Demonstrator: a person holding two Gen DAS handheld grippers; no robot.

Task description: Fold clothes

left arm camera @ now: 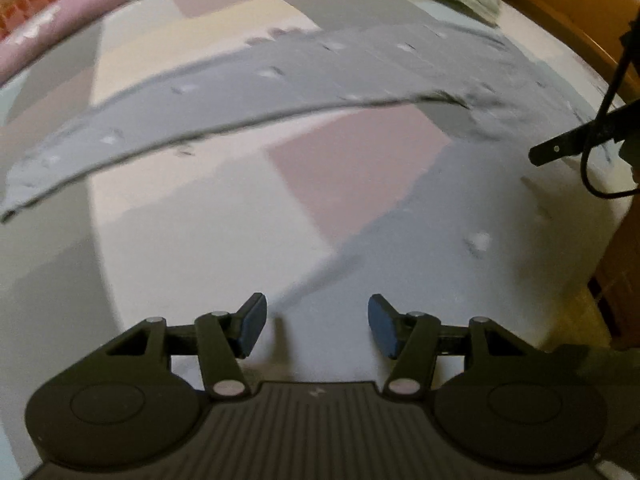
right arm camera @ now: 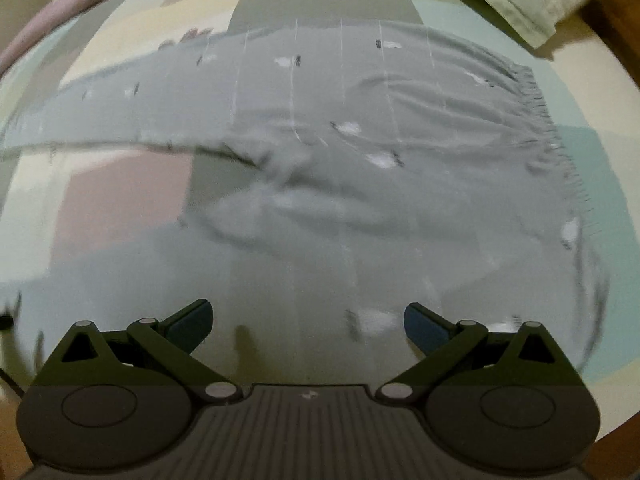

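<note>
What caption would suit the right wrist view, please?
Open right gripper above grey trousers spread on patchwork bedding.

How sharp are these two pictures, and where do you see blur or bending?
Left wrist view: the tongs are sharp, the grey trousers smeared, the bedsheet bulging from the fisheye. Right wrist view: dim light, streaked trousers, sharp tongs.

place: bedroom | evidence: patchwork bedsheet point(right arm camera: 120, 196); pillow point(right arm camera: 532, 4); wooden bedframe point(left arm camera: 560, 4)
</note>
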